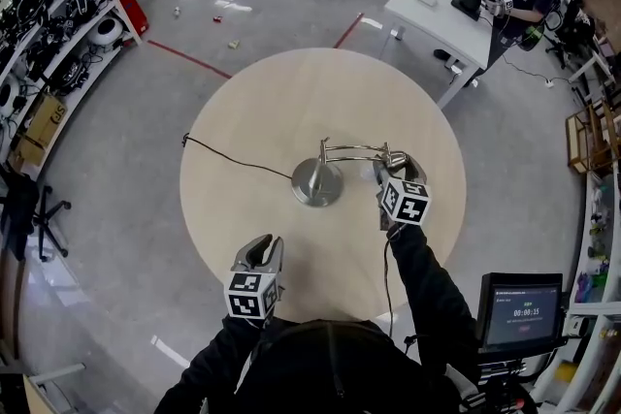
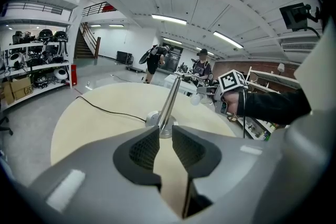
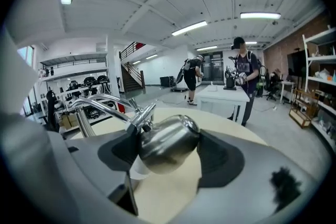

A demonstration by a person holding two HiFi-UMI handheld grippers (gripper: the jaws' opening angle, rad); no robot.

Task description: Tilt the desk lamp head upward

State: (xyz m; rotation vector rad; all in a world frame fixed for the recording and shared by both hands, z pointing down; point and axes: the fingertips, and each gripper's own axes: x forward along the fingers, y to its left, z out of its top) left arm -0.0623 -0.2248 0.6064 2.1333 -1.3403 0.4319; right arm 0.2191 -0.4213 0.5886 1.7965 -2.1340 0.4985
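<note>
In the head view, the right hand-held gripper [image 1: 396,168] is hiding the lamp head [image 3: 169,143] it is clamping. The left hand-held gripper [image 2: 166,145] is hovering empty, barely parted.

grey floor [image 1: 116,131], white desk [image 1: 441,10], wall shelving [image 1: 49,5]

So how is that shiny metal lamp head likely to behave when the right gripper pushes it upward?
The polished, rounded metal lamp head probably feels slippery, so the right gripper, closed on it, might slide. It hangs from thin curved arms, which may flex or spring. The wide round base looks heavy enough to resist tipping, though nothing holds it.
</note>
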